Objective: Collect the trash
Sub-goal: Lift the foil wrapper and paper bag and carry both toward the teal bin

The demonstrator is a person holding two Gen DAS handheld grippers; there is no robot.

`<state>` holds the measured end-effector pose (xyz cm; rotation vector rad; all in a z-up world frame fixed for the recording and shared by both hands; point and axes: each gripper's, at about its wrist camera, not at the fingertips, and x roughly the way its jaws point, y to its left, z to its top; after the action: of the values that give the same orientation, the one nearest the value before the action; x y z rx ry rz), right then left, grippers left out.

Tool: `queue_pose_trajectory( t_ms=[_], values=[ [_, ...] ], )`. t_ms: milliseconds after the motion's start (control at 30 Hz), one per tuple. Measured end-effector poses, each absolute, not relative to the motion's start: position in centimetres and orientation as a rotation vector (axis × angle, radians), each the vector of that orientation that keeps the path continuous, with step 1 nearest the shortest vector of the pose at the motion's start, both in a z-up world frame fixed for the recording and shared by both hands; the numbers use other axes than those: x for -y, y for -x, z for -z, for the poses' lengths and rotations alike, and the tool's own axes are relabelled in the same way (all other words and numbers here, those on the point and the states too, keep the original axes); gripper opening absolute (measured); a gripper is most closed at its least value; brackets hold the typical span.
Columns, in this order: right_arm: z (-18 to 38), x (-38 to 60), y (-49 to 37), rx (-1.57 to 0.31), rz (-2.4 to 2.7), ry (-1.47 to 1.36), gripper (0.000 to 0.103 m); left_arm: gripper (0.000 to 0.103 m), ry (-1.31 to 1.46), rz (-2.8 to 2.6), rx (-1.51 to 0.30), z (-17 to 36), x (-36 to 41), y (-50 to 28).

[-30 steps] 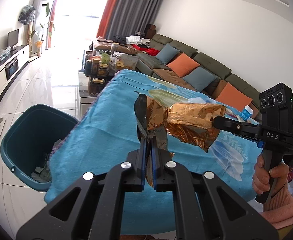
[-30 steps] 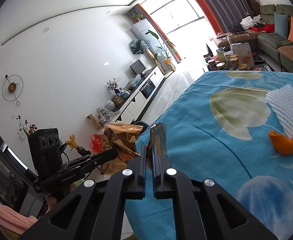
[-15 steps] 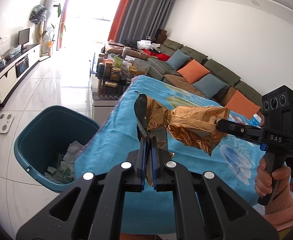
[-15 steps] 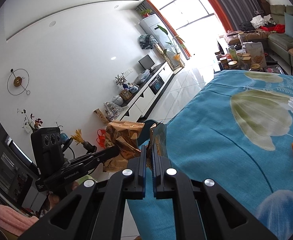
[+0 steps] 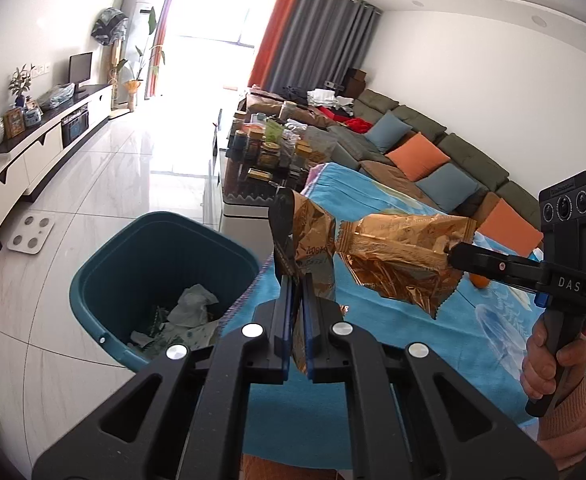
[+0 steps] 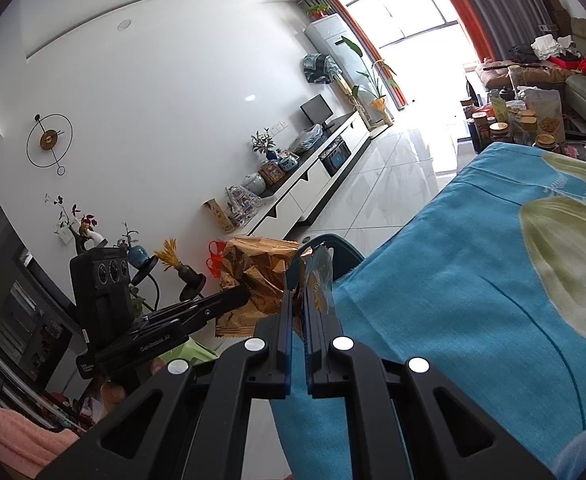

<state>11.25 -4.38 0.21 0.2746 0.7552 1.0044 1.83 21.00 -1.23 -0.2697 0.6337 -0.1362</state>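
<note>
My left gripper [image 5: 297, 280] is shut on a crumpled golden foil wrapper [image 5: 313, 240] that sticks up from its pads. To its right, my right gripper [image 5: 453, 256], held by a hand [image 5: 549, 364], is shut on a second golden wrapper [image 5: 401, 260]. Both hang over the left edge of the blue-clothed table [image 5: 393, 328]. A teal trash bin [image 5: 165, 280] with paper scraps inside stands on the floor just left of and below them. In the right wrist view, my right gripper [image 6: 299, 296] pinches its wrapper [image 6: 317, 276], and my left gripper [image 6: 241, 300] holds the other wrapper [image 6: 253, 272] beside it, in front of the bin's rim [image 6: 341, 248].
A low coffee table [image 5: 269, 152] crowded with jars stands behind the bin. An orange peel [image 5: 479, 282] lies on the cloth. A white scale [image 5: 31, 230] lies on the tiled floor, and a long white cabinet [image 6: 313, 184] runs along the wall.
Both grippers have carried their wrappers sideways off the table's edge toward the bin. The bin now shows larger and nearer below the left gripper. Both grips are unchanged.
</note>
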Motion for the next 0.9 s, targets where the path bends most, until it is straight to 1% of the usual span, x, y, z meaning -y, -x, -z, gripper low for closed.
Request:
queue_pose_trajectory(
  t_ms=[900],
  values=[
    [0.7, -2.8, -14.1, -0.829, -1.058, -0.22, 0.004, 0.005, 0.34, -0.036, -0.684, 3.6, -27.3, -3.1]
  ],
)
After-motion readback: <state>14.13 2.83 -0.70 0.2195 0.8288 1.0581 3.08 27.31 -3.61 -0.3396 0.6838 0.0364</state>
